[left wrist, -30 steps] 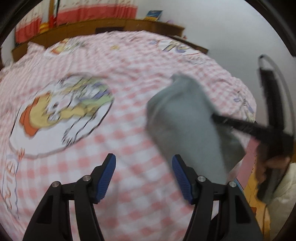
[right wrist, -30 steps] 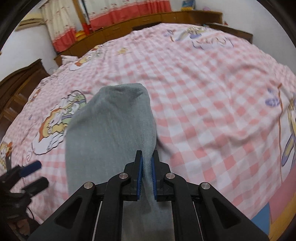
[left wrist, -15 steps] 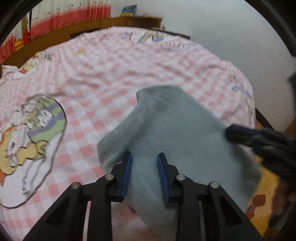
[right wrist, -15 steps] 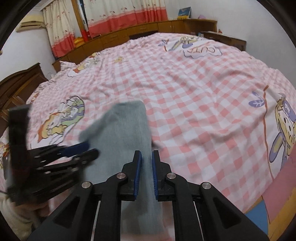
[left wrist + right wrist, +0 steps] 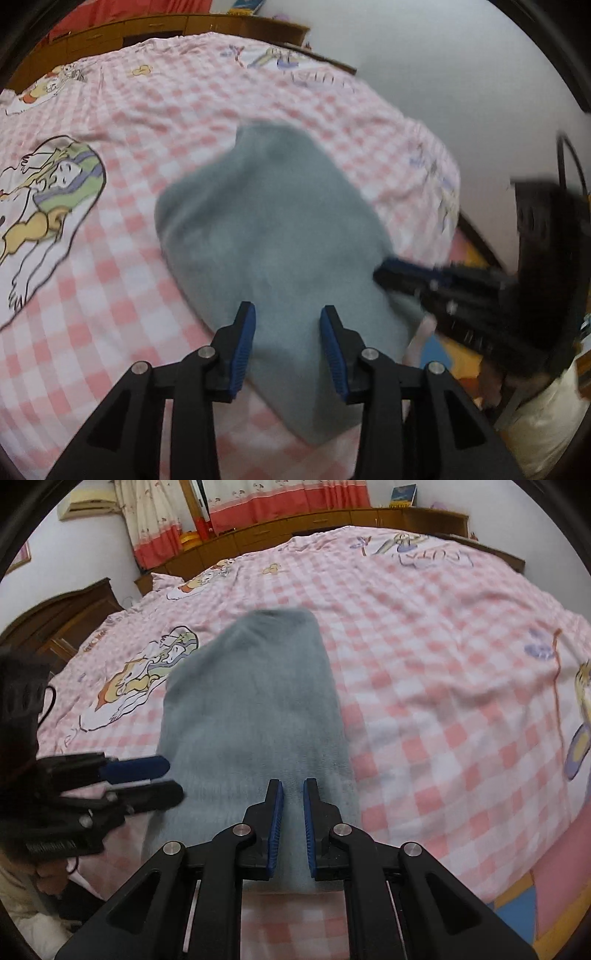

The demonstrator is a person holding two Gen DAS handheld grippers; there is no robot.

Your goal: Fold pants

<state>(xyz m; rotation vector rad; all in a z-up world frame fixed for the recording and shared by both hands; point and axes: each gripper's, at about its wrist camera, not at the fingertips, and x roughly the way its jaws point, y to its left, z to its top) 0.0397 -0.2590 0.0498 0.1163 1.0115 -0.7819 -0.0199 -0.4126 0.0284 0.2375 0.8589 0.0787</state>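
The grey pants point(image 5: 273, 240) lie folded into a long strip on the pink checked bed point(image 5: 147, 110), near its front edge; they also show in the right wrist view point(image 5: 251, 716). My left gripper point(image 5: 288, 325) is open, its blue pads either side of the near part of the pants. My right gripper point(image 5: 293, 805) is open by a narrow gap, just above the near end of the pants, gripping nothing. Each gripper shows in the other's view: the right gripper point(image 5: 391, 273) at the pants' right edge, the left gripper point(image 5: 162, 779) at their left edge.
The bed sheet point(image 5: 443, 664) has cartoon prints point(image 5: 147, 672). Wooden cabinets point(image 5: 314, 524) and red-trimmed curtains point(image 5: 258, 498) stand behind the bed. A dark wooden headboard point(image 5: 66, 613) is at the left. The bed's front edge and coloured floor mat point(image 5: 524, 904) are at the lower right.
My right gripper has opened and let go of the pants, which now lie on the bed. My left gripper came in over the pants and its jaws have widened since half a second ago.
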